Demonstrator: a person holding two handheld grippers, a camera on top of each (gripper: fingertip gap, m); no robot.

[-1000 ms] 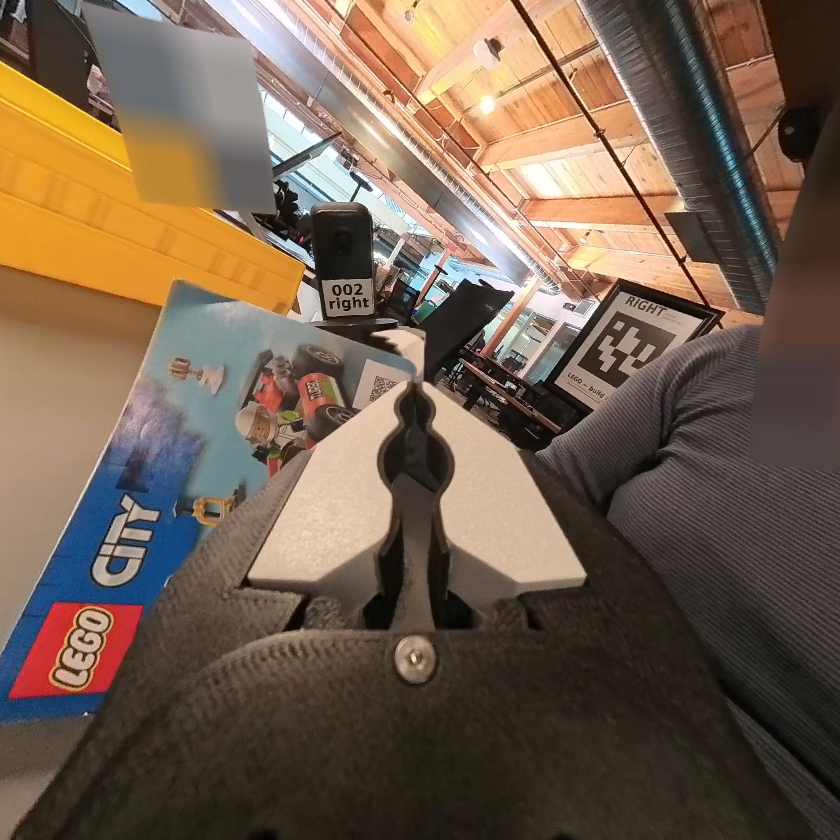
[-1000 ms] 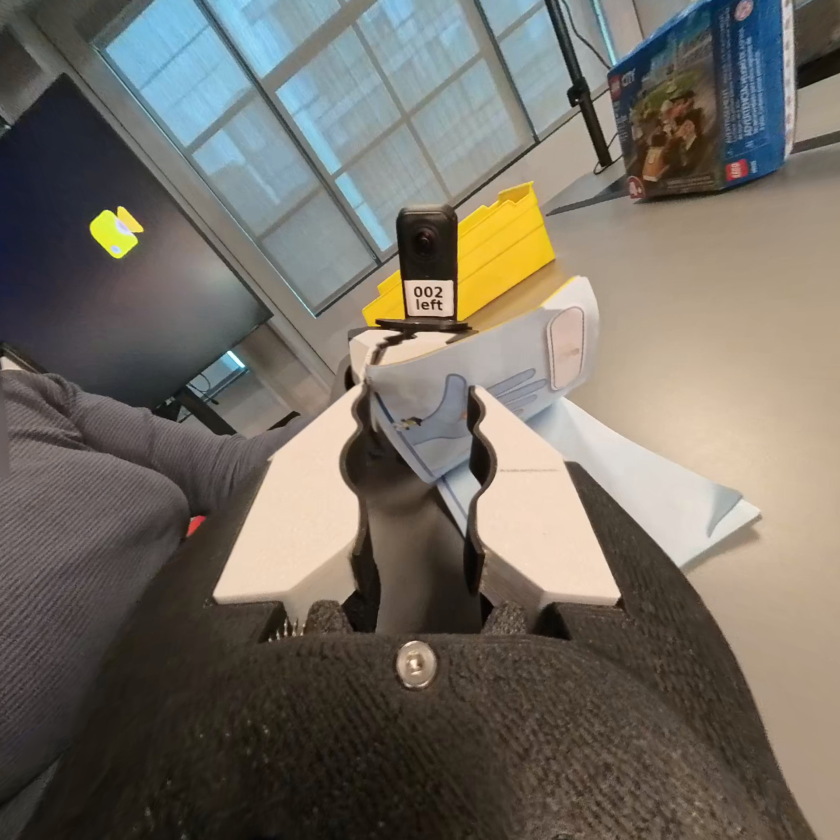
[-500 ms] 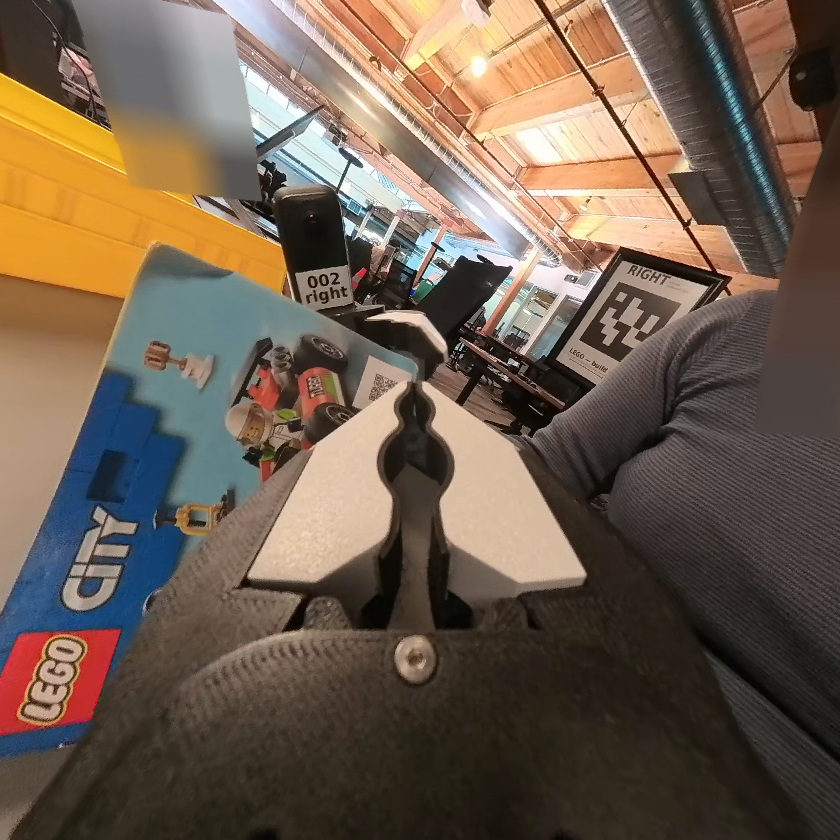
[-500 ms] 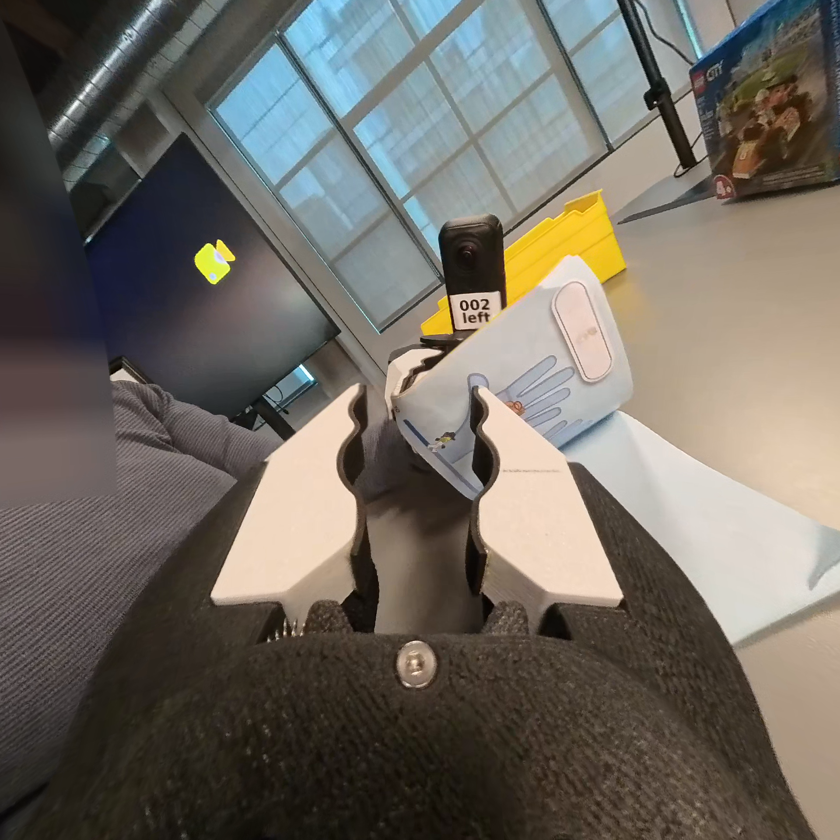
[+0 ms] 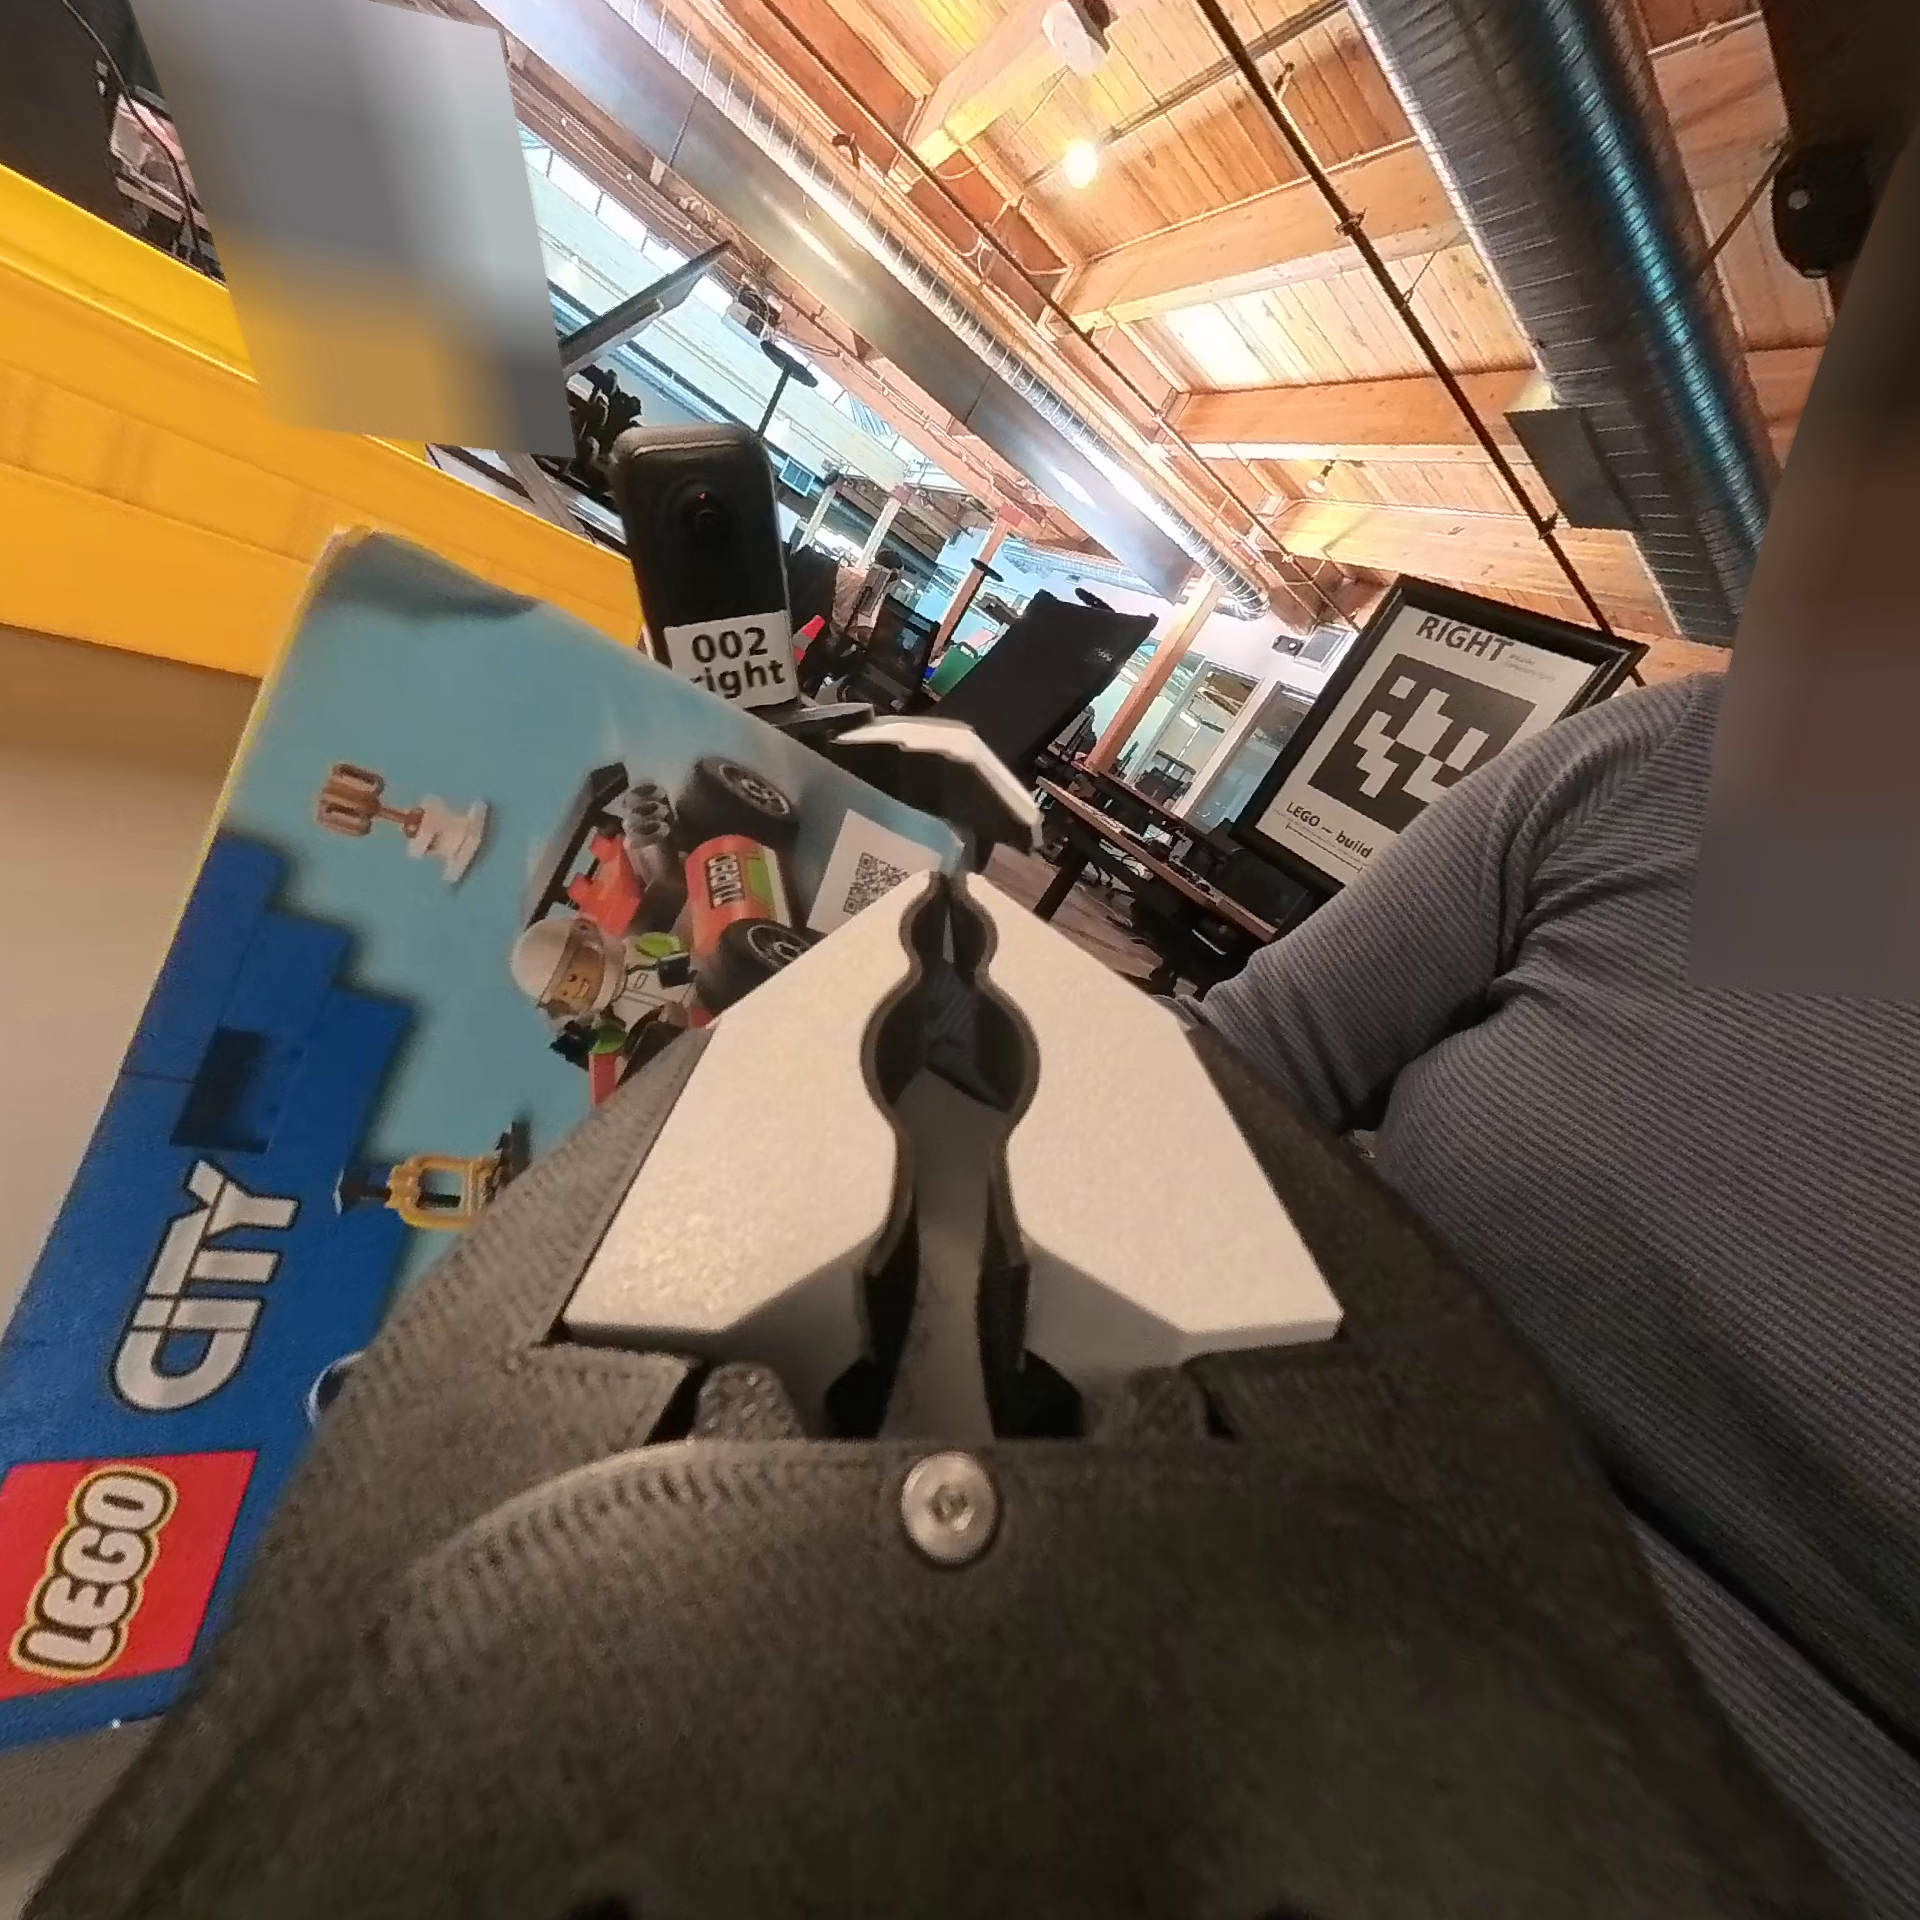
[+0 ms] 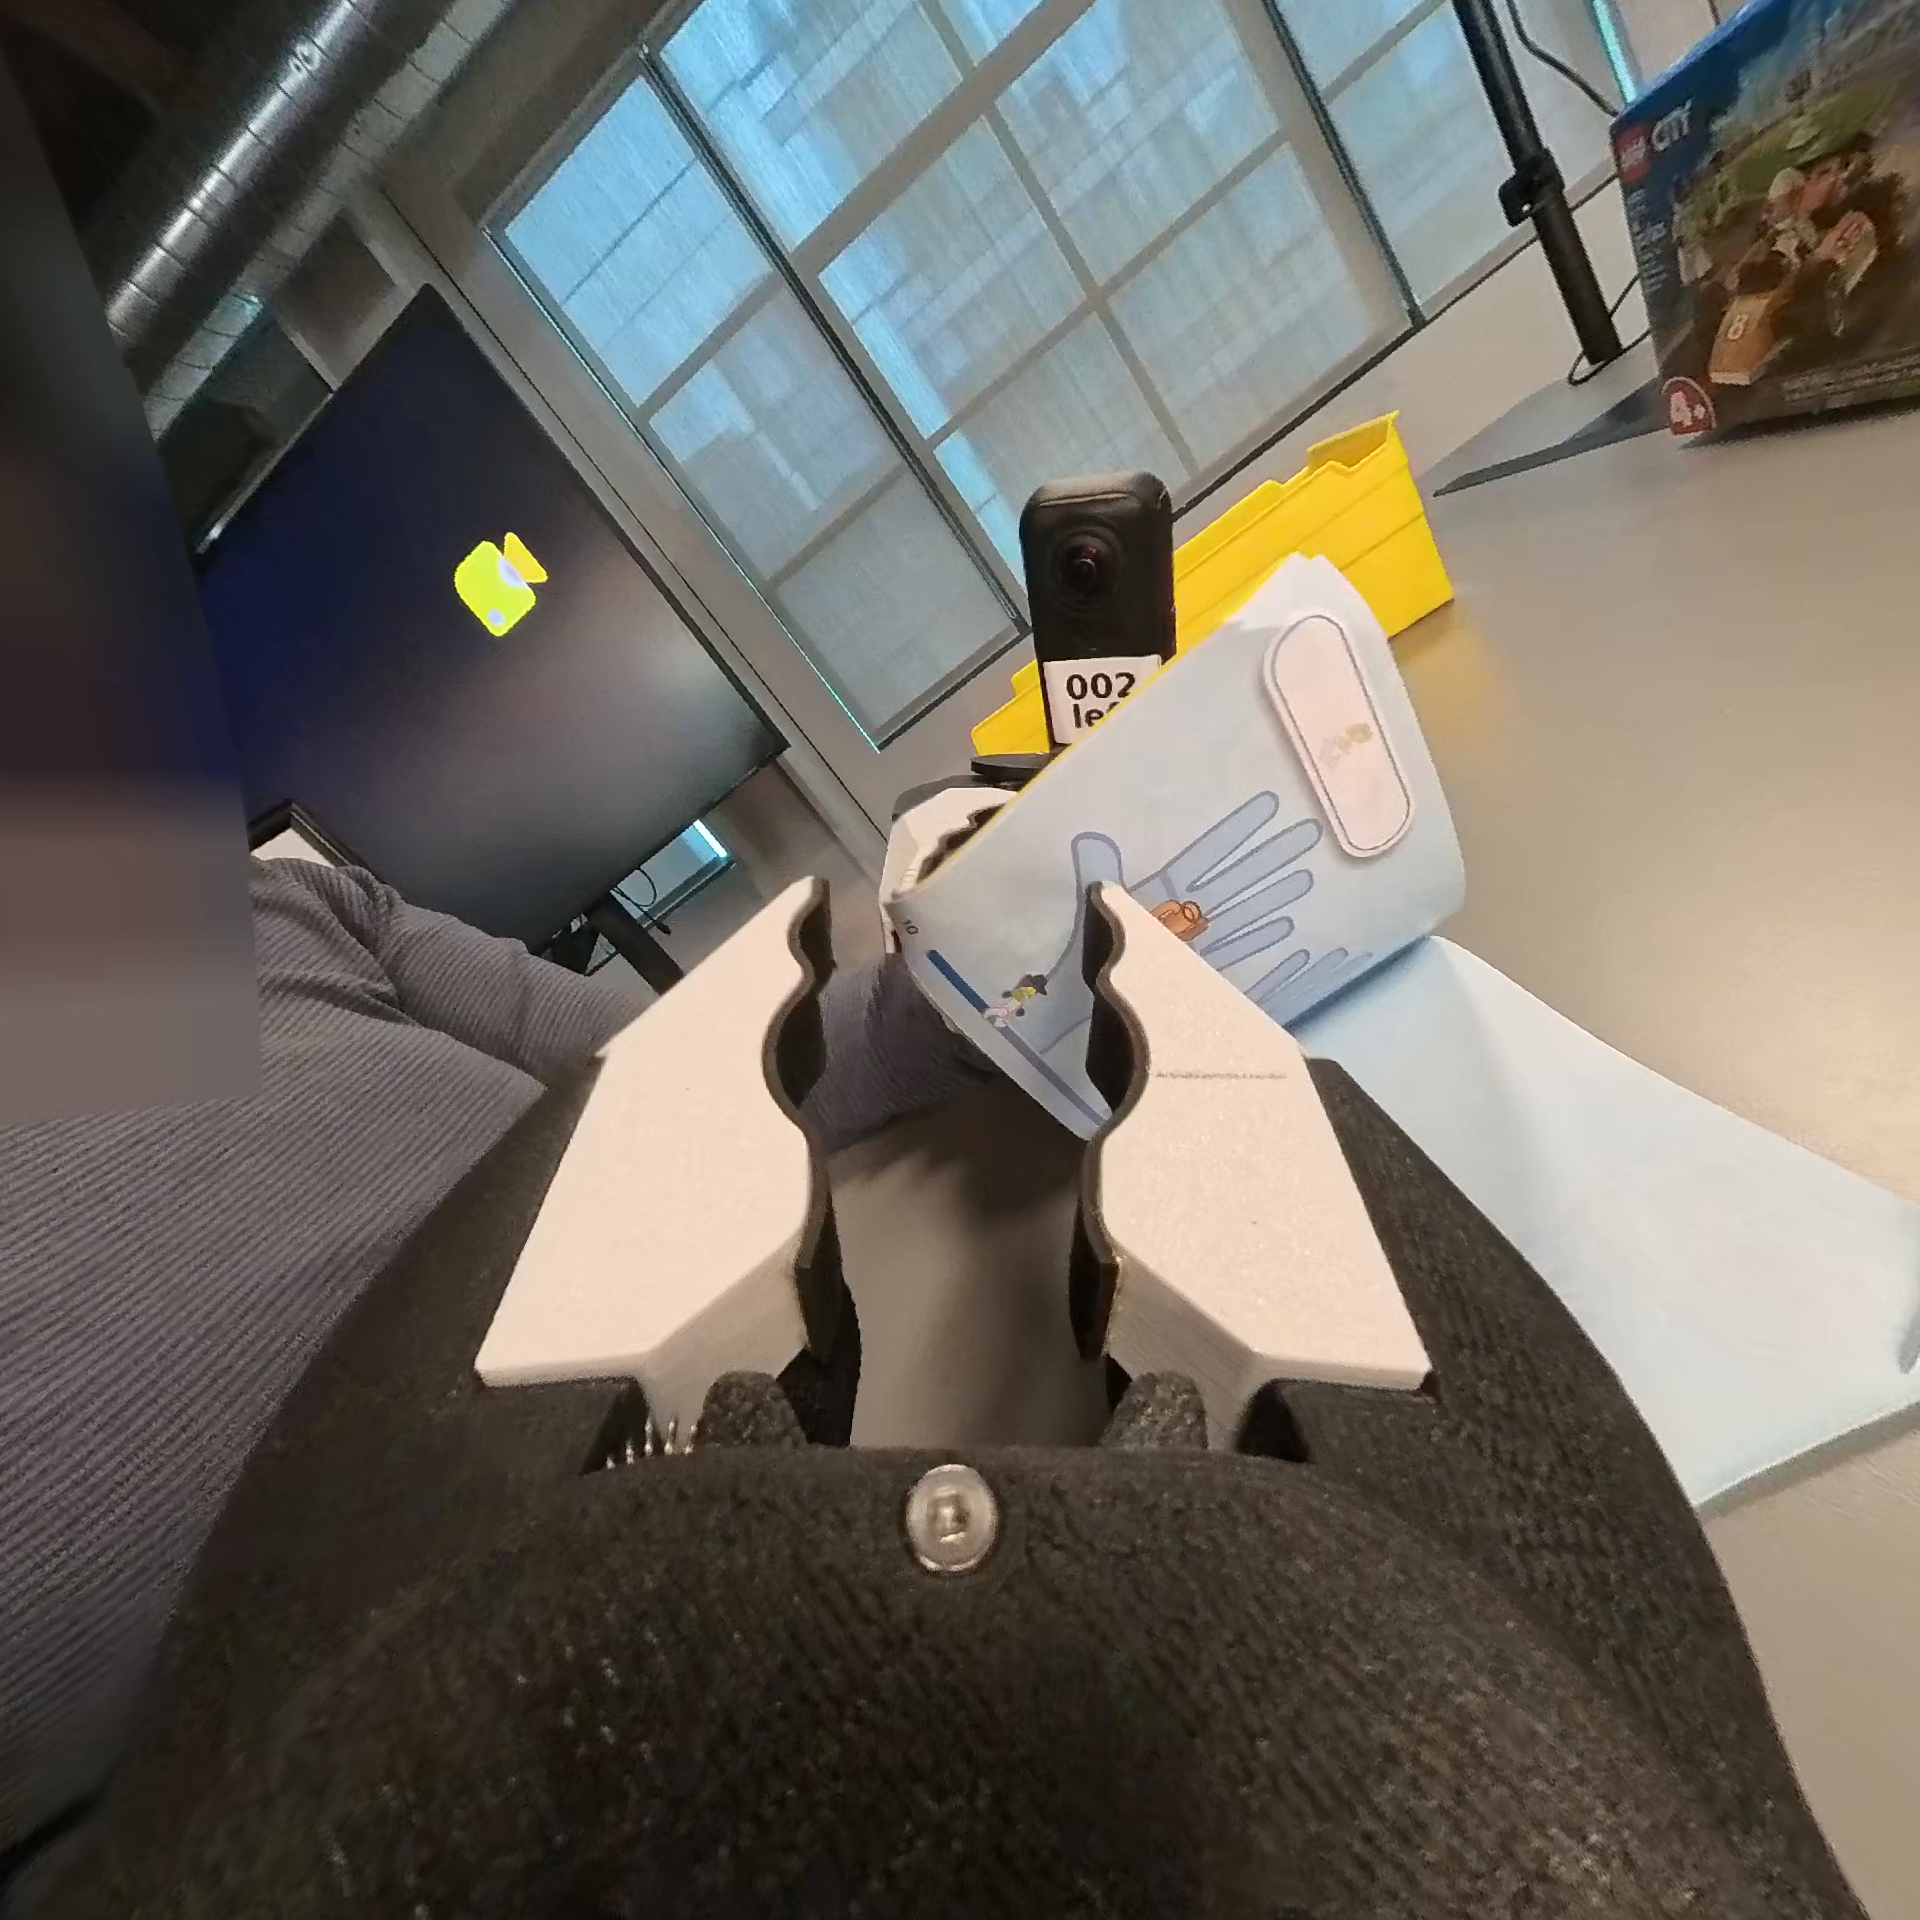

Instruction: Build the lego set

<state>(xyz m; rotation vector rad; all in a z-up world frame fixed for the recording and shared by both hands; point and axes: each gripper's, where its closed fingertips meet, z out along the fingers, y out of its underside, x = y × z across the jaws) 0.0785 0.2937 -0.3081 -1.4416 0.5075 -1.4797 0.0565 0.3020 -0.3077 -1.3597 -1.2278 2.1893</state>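
Observation:
My left gripper [image 5: 940,883] is shut on the corner of the instruction booklet's cover [image 5: 364,935], a blue page with a racing car picture, and holds it raised. In the right wrist view the left gripper [image 6: 920,842] holds that page curled over [image 6: 1247,862], above the rest of the booklet [image 6: 1610,1195] lying flat on the grey table [image 6: 1662,727]. My right gripper [image 6: 961,904] is open and empty, its right finger just in front of the curled page's lower edge. It also shows in the left wrist view [image 5: 940,774], behind the page.
A yellow tray [image 6: 1340,520] stands behind the booklet, also in the left wrist view [image 5: 104,468]. A lego box [image 6: 1787,239] and a black stand pole [image 6: 1538,177] are at the far right. A person's grey sleeve [image 5: 1662,1039] is close on one side. A dark monitor [image 6: 468,644] stands behind. My left and right fingertips are right by each other.
The left gripper has lifted the booklet cover higher and curled it further over. The right gripper has stayed open and tilted upward, with the page edge now at its right finger.

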